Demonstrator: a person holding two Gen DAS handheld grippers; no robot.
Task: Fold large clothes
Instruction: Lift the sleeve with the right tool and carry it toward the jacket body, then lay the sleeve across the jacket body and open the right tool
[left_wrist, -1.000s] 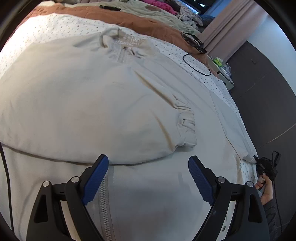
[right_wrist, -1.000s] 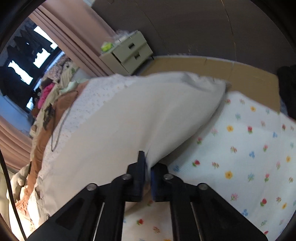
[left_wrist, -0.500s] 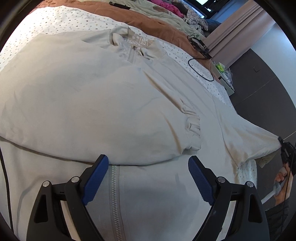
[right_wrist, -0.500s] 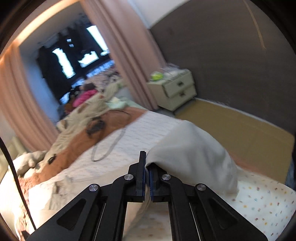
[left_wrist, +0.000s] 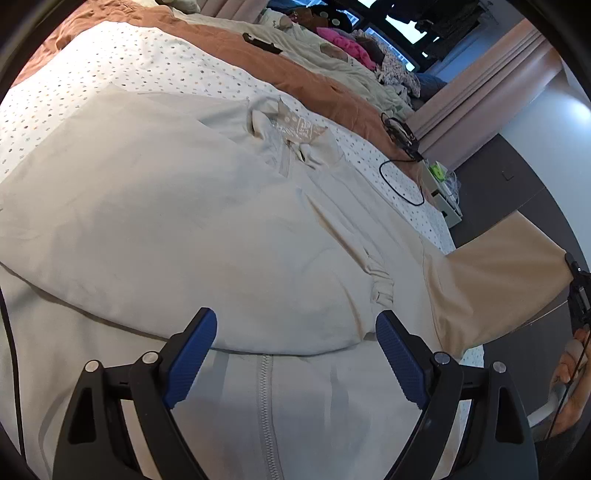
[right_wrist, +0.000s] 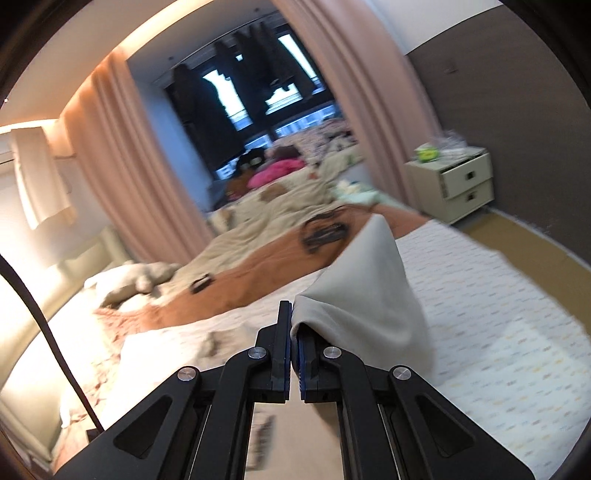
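A large beige zip-up jacket (left_wrist: 166, 229) lies spread over the dotted bed sheet (left_wrist: 110, 62), one side folded across its front, the zipper (left_wrist: 266, 402) running down between my left fingers. My left gripper (left_wrist: 295, 347) hovers open above the lower front, nothing between its blue pads. At the right edge of the left wrist view, the jacket's sleeve (left_wrist: 495, 288) is stretched off the bed and raised, pinched by my right gripper (left_wrist: 576, 280) in a person's hand (left_wrist: 572, 384). In the right wrist view my right gripper (right_wrist: 293, 328) is shut on the sleeve end (right_wrist: 365, 291), which drapes to the right.
A brown blanket (left_wrist: 295, 77) and piled clothes (left_wrist: 343, 40) lie at the bed's far side, with a black cable loop (left_wrist: 402, 184) on the sheet. A cream nightstand (right_wrist: 458, 181) stands beside pink curtains (right_wrist: 351, 92). Dark floor lies right of the bed.
My right gripper has lifted the sleeve end up and away from the mattress, pulling the sleeve taut; its view swung from the sheet to the room. The left gripper drifted slightly, still open.
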